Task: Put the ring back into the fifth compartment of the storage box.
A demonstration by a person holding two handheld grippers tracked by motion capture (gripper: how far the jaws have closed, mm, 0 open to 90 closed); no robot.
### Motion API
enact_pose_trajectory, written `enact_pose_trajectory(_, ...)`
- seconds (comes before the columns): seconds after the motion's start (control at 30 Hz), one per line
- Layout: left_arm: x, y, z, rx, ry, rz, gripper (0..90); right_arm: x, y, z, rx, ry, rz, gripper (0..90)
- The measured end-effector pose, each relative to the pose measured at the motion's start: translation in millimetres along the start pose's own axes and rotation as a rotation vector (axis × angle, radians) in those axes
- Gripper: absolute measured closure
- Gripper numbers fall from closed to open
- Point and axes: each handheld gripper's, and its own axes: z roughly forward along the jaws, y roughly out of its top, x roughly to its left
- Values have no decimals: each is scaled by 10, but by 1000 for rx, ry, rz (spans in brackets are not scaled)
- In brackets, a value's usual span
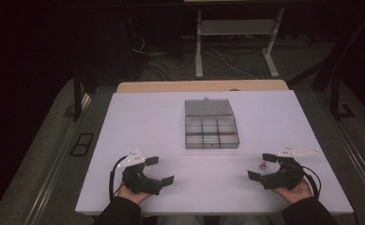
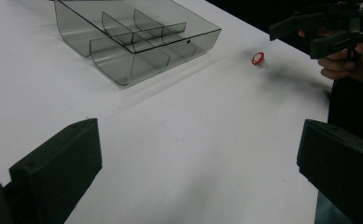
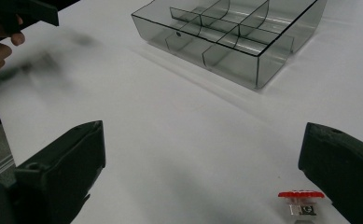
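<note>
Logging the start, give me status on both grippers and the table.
Left gripper open. Right gripper open. Small red-capped part beside right gripper. Open smoky clear-plastic compartment box mid-table.

A white table point(image 1: 138, 131) carries a clear grey box point(image 1: 211, 131) with its lid open, set at mid-table towards the far edge, its inside split into compartments; a small red-topped part point(image 1: 262, 164) lies well apart from it, near the right front

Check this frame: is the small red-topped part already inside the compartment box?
No. The red-topped part lies on the white table beside the right gripper, apart from the box.
</note>
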Motion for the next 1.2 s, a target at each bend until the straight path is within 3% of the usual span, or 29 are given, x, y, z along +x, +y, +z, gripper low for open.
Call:
enact_pose_trajectory(0.93,-6,-9,1,10,0,3,0,-23,40,-33,6,-17,-4,0)
enact_pose_trajectory(1.2,-8,-13,-9,3,3,-5,0,-26,65,-47,54,-36,3,0)
